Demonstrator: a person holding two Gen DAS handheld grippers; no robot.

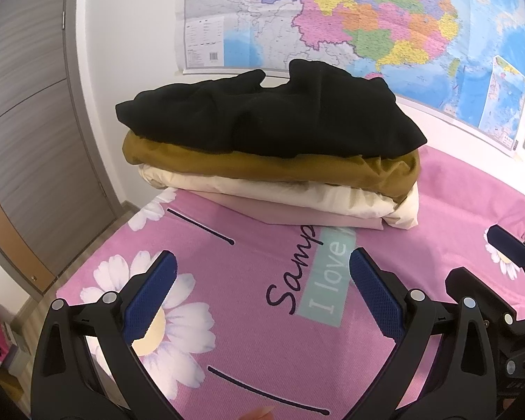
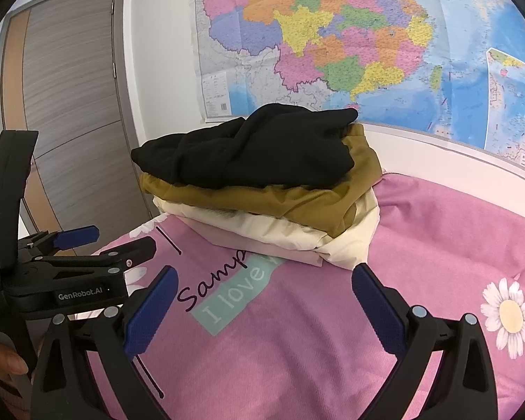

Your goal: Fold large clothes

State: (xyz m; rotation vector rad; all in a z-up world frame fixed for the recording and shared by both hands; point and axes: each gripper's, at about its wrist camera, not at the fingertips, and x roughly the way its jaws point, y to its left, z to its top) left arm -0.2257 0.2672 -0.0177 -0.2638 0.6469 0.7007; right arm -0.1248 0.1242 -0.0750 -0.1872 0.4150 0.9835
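Hovering low over the pink bedspread [image 1: 455, 189], both tongs point at a stack of clothes that sits ahead of them, apart from their tips. The left gripper [image 1: 262, 297] has its blue pads spread wide with nothing between them, and the right gripper [image 2: 264, 309] is spread just as wide and just as empty; the two tools sit side by side, each visible at the edge of the other's view.

The stack lies straight ahead of both, pushed toward the wall with the map [image 2: 367, 42]. On top is the black garment [image 1: 269, 112], loosely bunched instead of flat, with a raised hump on the far side. Under it lie a mustard piece [image 1: 227, 164], a cream piece [image 2: 280, 227] and a thin pale pink layer [image 1: 280, 215] at the bottom, all more neatly squared.

The black cloth looks soft, limp and fairly thick, likely light for its bulk and not slippery. It should drape and sag once lifted, so a single pinch would leave it hanging in a lump. The better hold, I judge, is one tong on each near corner or hem edge of the black layer only, pinching shallow enough to miss the mustard piece beneath
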